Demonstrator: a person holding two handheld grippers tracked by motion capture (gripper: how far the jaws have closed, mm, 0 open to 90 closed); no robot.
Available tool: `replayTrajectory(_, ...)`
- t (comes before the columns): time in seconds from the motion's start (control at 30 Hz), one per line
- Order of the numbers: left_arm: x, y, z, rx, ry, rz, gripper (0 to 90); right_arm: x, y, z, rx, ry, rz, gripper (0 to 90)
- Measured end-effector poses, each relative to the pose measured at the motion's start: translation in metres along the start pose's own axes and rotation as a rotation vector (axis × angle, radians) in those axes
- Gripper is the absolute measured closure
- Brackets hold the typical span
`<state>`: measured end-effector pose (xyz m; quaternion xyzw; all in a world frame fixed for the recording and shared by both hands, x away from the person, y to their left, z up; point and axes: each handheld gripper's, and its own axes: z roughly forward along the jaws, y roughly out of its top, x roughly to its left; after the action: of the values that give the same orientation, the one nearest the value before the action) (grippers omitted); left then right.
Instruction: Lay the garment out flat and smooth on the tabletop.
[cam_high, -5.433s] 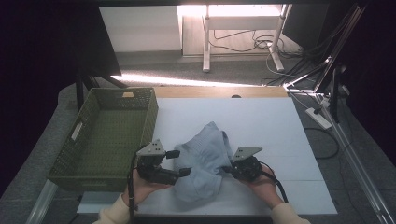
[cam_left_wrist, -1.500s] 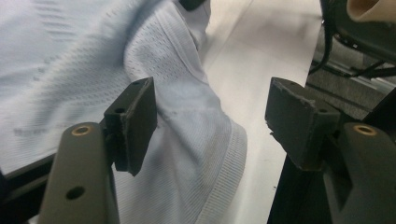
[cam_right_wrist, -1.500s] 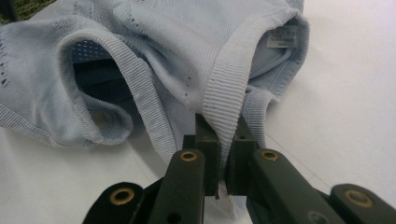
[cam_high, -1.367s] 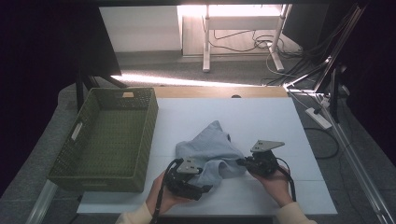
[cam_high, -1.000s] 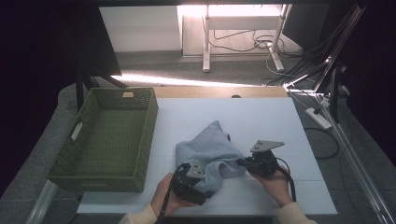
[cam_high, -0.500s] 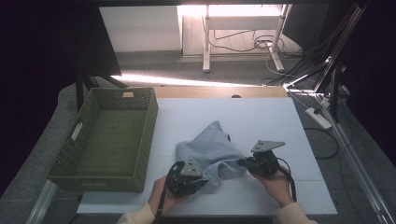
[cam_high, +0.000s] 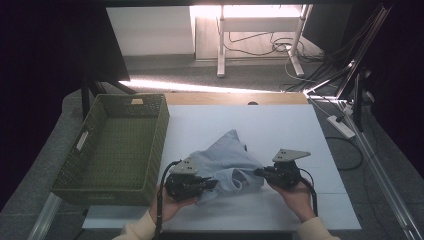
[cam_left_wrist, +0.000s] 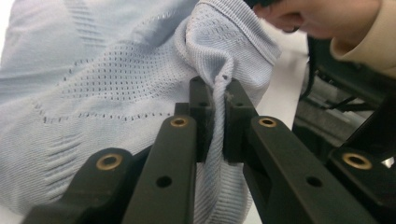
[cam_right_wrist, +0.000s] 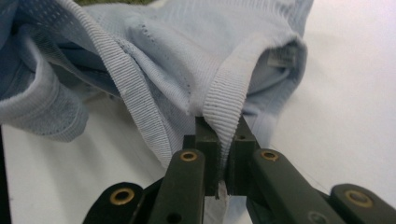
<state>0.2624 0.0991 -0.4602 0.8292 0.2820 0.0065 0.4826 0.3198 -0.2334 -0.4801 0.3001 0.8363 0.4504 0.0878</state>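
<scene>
The high view looks forward and down on the white tabletop (cam_high: 280, 130) from the person's side. Each tool view sits very close, looking along its own jaws; all three views share the light-blue knit garment (cam_high: 227, 162) (cam_left_wrist: 107, 79) (cam_right_wrist: 187, 51).

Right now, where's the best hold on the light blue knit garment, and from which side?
On the thick ribbed hem band of the light blue knit garment, coming in level from its right edge: the band stands folded into a firm ridge there, and the right hand-held gripper already pinches it.

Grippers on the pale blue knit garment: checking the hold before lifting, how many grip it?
2. The left gripper pinches a fold at its near edge; the right gripper clamps its ribbed hem.
</scene>
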Motion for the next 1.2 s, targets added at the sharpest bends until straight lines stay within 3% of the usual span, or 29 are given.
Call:
replayTrajectory(0.13,0.005,0.001,-0.004,-0.026,-0.013,-0.025,84.5,0.0,0.001,-0.001,-0.024,0.02,0.01,86.2)
replayTrajectory(0.7,0.012,0.004,-0.013,-0.071,0.002,-0.047,84.6,0.002,0.004,-0.003,-0.061,0.026,0.003,86.2)
replayTrajectory(0.9,0.017,0.005,-0.018,-0.098,-0.011,-0.067,84.6,0.005,0.007,-0.006,-0.09,0.038,0.0,86.2)
replayTrajectory(1.13,0.02,0.008,-0.027,-0.143,-0.016,-0.08,84.6,0.008,0.014,-0.014,-0.152,0.066,0.014,86.2)
replayTrajectory(1.2,0.022,0.01,-0.031,-0.162,-0.035,-0.09,84.7,0.01,0.018,-0.017,-0.174,0.07,0.011,86.2)
